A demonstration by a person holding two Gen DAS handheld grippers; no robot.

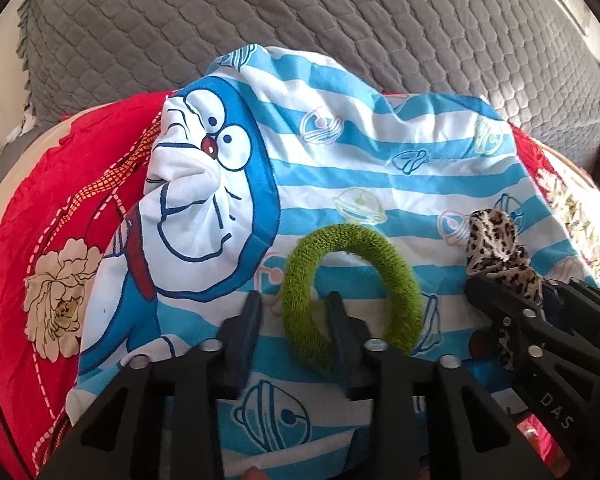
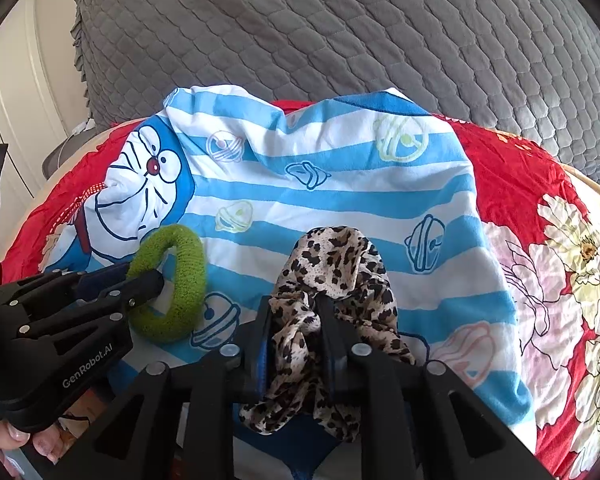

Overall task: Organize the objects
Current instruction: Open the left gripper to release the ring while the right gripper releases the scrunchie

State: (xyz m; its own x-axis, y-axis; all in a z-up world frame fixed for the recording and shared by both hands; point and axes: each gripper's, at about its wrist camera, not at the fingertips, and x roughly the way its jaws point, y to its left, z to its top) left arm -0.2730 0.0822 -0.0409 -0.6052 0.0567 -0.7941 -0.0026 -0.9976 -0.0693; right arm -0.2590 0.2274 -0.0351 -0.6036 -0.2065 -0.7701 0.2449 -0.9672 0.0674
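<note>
A grey quilted cover [image 1: 340, 20] with a scale-like stitch fills the far part of both views, its frilled edge hanging at the 10 o'clock corner. In front of it lies a red sheet [image 1: 40, 208] printed with pale flowers. A blue-and-white striped cloth [image 1: 340, 168] is spread over the red one, rumpled at its far edge. It carries small bell drawings and a large blue cartoon cat face [image 1: 204, 168] at its 9 o'clock side. White cupboard doors [image 2: 4, 92] stand at the 9 o'clock edge of the right wrist view.

The green scrunchie [image 1: 352, 280] is a thick, fuzzy ring lying flat on the striped cloth, near its middle, at about 4 o'clock of the cat face. The left tongs [image 1: 296, 312] stand apart: one finger is inside the ring and the other outside, with the near-left band between them, and the pads do not press on it.

The leopard-print scrunchie [image 2: 336, 280] is a loose, crumpled band of thin spotted fabric, at 3 o'clock of the green one and well apart from it. The right tongs [image 2: 296, 320] are clamped on its bunched near part, while the rest bulges out ahead of the fingertips and sags below them. A hand [image 2: 28, 444] shows at the 7 o'clock corner, under the left tool.
</note>
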